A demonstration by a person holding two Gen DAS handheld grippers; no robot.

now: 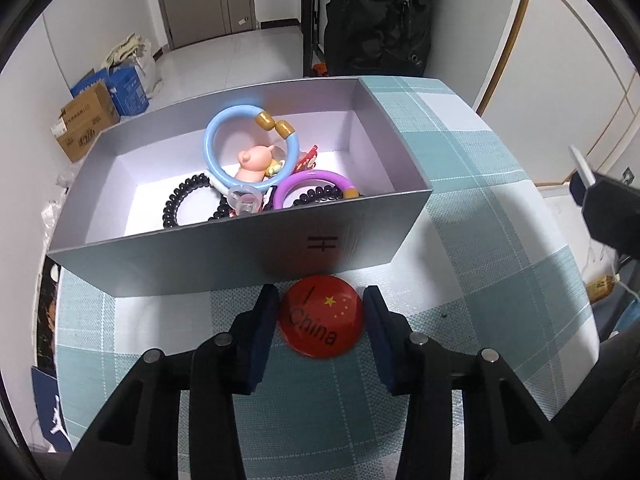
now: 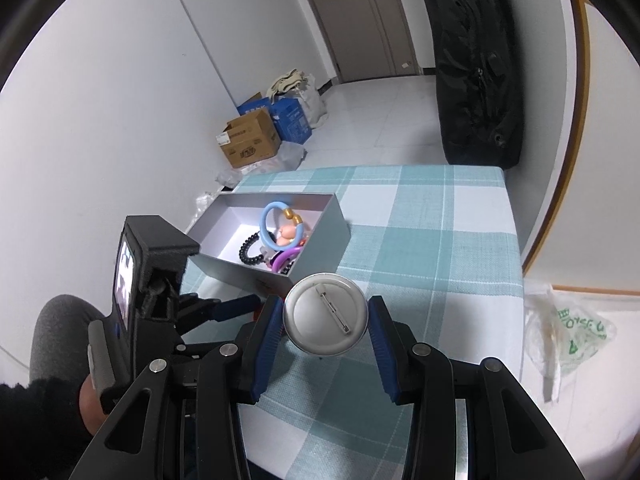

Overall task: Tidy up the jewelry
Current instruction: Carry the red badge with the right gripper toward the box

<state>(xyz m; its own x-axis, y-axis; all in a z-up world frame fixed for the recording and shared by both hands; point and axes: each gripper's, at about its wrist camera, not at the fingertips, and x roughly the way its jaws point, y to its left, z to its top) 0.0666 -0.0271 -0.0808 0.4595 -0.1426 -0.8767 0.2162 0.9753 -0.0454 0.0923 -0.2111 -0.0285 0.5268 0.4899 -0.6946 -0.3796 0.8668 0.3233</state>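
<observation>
A round red badge [image 1: 322, 322] with yellow stars and "China" on it lies on the checked tablecloth just in front of the grey box [image 1: 224, 256]. My left gripper [image 1: 321, 320] is shut on it, one blue pad touching each side of its rim. My right gripper [image 2: 326, 316] is shut on a second badge [image 2: 316, 320], held above the table with its white back and pin facing the camera. The open box holds a blue bangle [image 1: 216, 152], a purple bangle [image 1: 312, 178], a black bead bracelet [image 1: 176, 200] and a pink pig figure [image 1: 254, 164].
The table [image 2: 420, 232] has a teal and white checked cloth, and its edge lies just behind the box. Cardboard boxes [image 2: 250, 140] and a large black bag [image 2: 476, 80] stand on the floor. A plastic bag [image 2: 568, 332] lies off the table's right side.
</observation>
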